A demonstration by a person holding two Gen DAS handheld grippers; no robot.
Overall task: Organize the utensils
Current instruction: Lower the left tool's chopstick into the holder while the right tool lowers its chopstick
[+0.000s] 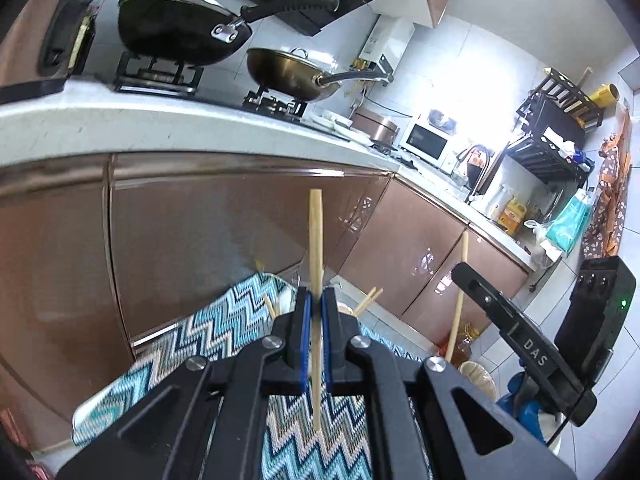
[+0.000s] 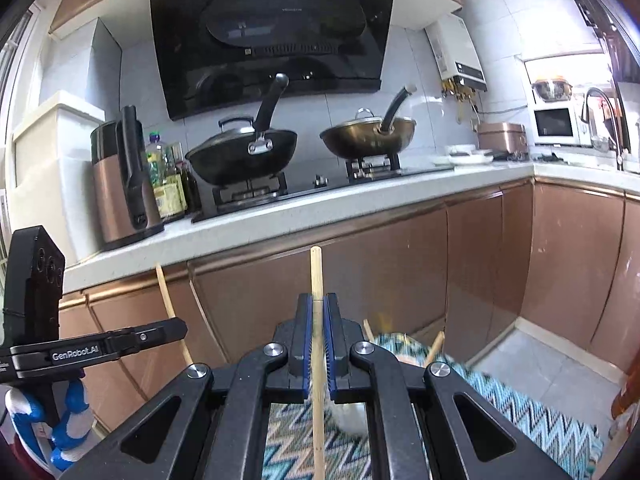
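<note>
The left gripper is clamped tight on an upright wooden chopstick; the right gripper likewise pinches another chopstick, both above the zigzag cloth, before the copper cabinets

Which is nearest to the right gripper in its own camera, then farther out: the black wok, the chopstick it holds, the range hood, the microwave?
1. chopstick, clamped in the right gripper.
2. black wok, left burner.
3. range hood, on the wall above.

The microwave, far right corner, is too close to call against the hood.
</note>
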